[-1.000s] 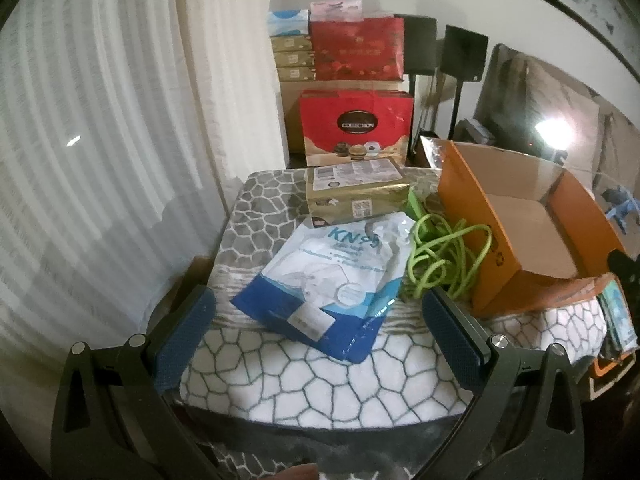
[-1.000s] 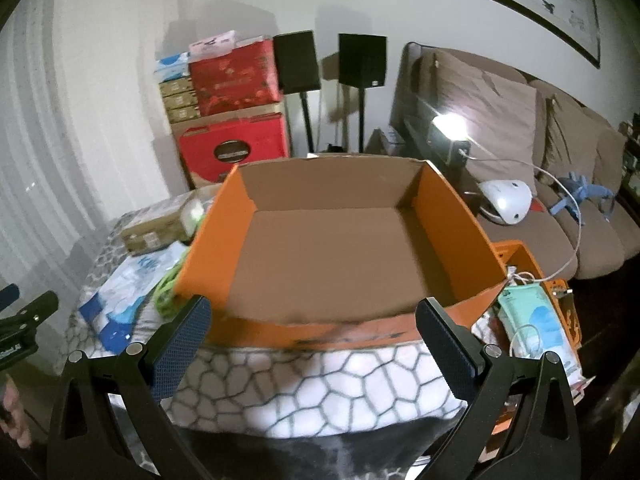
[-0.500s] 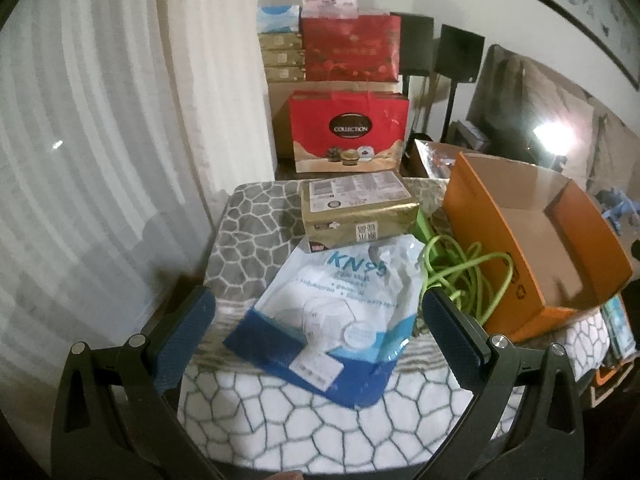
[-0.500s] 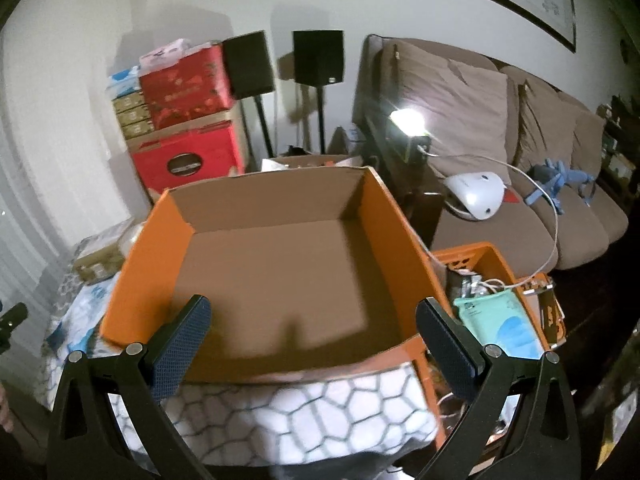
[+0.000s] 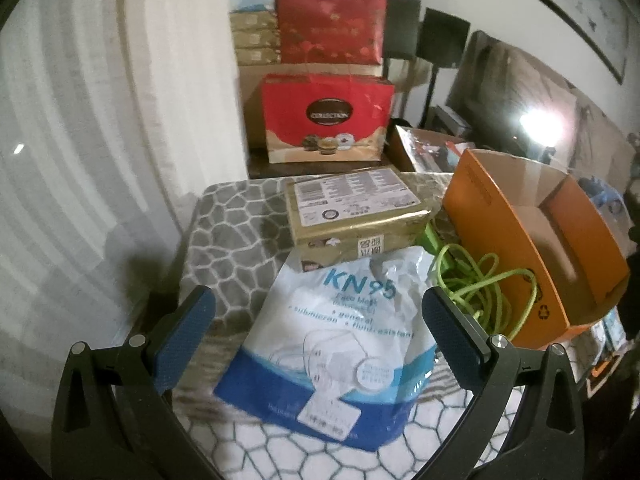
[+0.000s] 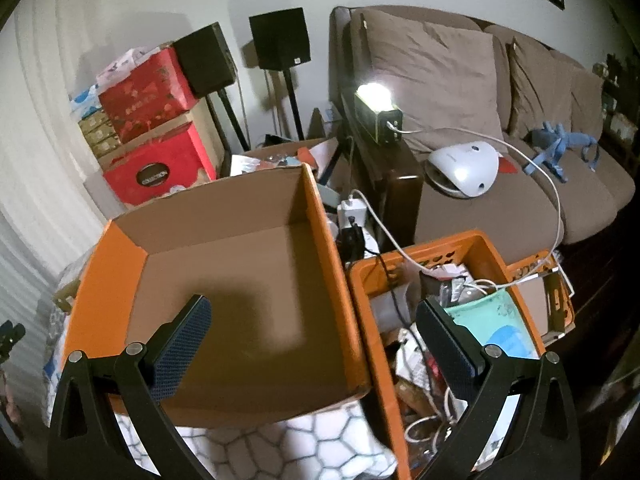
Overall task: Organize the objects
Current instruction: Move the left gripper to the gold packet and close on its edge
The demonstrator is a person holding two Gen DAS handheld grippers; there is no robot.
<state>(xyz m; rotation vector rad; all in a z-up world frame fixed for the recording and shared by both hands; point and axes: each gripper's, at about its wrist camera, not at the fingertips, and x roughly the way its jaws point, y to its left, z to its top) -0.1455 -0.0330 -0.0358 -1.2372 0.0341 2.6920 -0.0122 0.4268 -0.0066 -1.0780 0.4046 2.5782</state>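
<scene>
Two grippers, both spread and empty; left gripper [image 5: 318, 332] hovers over the KN95 mask bag [image 5: 340, 344], green cable [image 5: 476, 288] just beside, orange box [image 6: 224, 300] under right gripper [image 6: 312, 340]; slippery bag could slide out, or snag that cable.

The orange box [image 6: 240, 280] gapes open above; gold box [image 5: 356, 212] and green cord [image 5: 480, 280] crowd the mask pack [image 5: 344, 328].

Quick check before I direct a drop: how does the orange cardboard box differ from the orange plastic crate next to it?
The orange cardboard box is empty, showing its bare brown floor; the orange plastic crate is crammed with cables, papers and a teal packet. The box has solid walls; the crate's walls have cut-out holes. The box sits on the patterned cloth, the crate lower, beside it. Both are orange and open-topped.
</scene>
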